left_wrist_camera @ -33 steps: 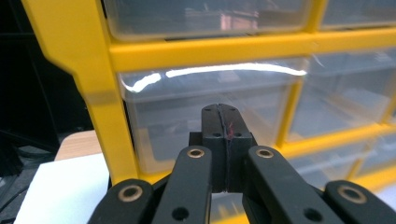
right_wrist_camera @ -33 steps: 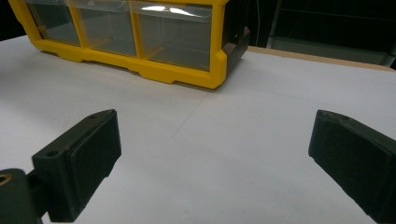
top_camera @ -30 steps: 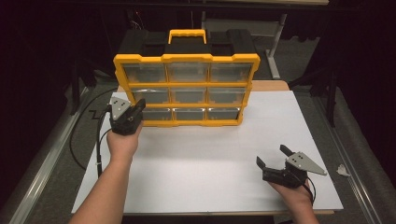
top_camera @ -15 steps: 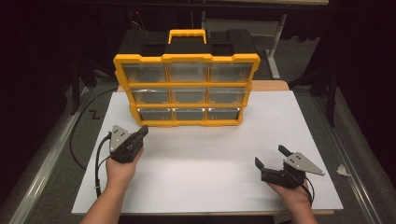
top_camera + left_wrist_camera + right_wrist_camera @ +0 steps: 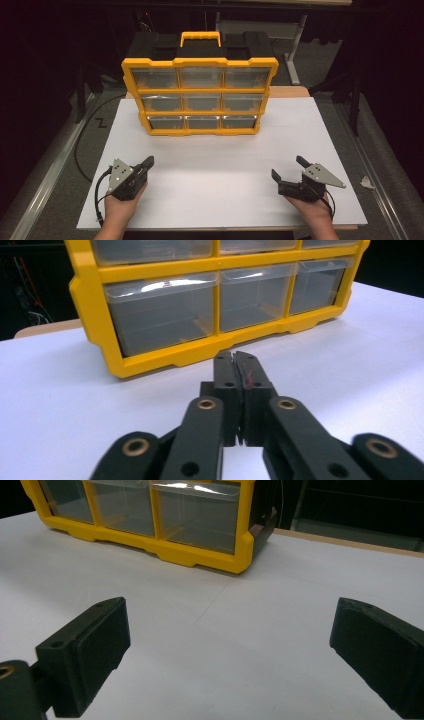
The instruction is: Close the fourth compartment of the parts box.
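The yellow drawer organizer (image 5: 200, 95) stands upright at the far middle of the white table (image 5: 225, 170), its nine clear drawers all pushed in and its black back and yellow carry handle (image 5: 200, 37) rising behind. Both grippers rest at the near edge, well apart from it and from each other. The left gripper (image 5: 148, 162), at the near left, is clenched on nothing; in the left gripper view its jaws meet tip to tip and point toward the bottom-left drawer (image 5: 160, 312). The right gripper (image 5: 288, 169), at the near right, is released, its jaws spread wide with bare table between them and the organizer's right corner (image 5: 242, 555) ahead. The likely trouble, as I judge it, lies in opening a drawer: with its jaws pressed together the left gripper cannot take a drawer lip and would only push against the front, and the tall, narrow-footed case could slide back or tip on the smooth sheet if a drawer is pulled with nothing bracing the frame. The clear drawer fronts look slick and shallow, so a grip set too low may slip off. Whether the drawers hold anything cannot be told.
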A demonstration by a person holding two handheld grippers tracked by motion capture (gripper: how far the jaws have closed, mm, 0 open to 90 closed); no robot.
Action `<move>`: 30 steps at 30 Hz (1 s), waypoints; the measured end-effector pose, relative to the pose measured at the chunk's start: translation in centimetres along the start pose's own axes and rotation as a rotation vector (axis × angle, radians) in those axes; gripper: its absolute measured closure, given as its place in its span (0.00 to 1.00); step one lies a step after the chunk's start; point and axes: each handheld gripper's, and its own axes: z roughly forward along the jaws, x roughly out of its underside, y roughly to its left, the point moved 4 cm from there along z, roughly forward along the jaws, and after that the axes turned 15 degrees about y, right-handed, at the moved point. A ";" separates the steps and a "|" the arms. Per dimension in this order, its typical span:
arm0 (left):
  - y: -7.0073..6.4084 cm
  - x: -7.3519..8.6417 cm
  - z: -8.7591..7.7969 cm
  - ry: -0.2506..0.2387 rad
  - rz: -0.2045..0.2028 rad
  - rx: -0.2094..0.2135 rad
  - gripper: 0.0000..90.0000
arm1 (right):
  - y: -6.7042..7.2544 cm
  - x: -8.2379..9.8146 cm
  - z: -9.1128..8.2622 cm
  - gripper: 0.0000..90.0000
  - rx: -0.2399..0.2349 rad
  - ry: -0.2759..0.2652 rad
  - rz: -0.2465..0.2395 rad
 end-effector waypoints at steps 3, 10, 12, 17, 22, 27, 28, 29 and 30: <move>0.4 0.2 0.1 0.012 -0.016 0.003 0.97 | 0.0 0.0 0.1 0.05 0.000 0.003 0.000; 0.8 0.7 0.5 0.031 0.005 0.015 0.76 | 0.3 0.0 0.3 0.05 0.005 0.013 0.003; 0.8 1.0 0.9 0.049 0.006 0.038 0.68 | 0.5 0.0 0.4 0.05 0.004 0.016 0.002; 0.8 1.2 1.4 0.068 0.027 0.029 0.51 | 0.7 0.1 0.6 0.05 0.000 0.025 -0.008; 0.9 1.1 1.3 0.047 0.018 0.027 0.41 | 0.5 0.2 0.6 0.05 0.001 0.026 -0.002; 1.0 1.0 1.5 0.058 -0.011 0.020 0.20 | 0.5 0.2 0.6 0.06 0.001 0.028 -0.003; 1.0 1.0 1.5 0.053 -0.021 0.034 0.15 | 0.6 0.2 0.6 0.06 0.000 0.027 -0.004; 1.1 0.9 1.5 0.054 -0.029 0.048 0.10 | 0.6 0.2 0.6 0.06 -0.001 0.028 -0.005; 1.1 0.8 1.5 0.058 -0.041 0.051 0.10 | 0.6 0.2 0.6 0.06 -0.001 0.028 -0.005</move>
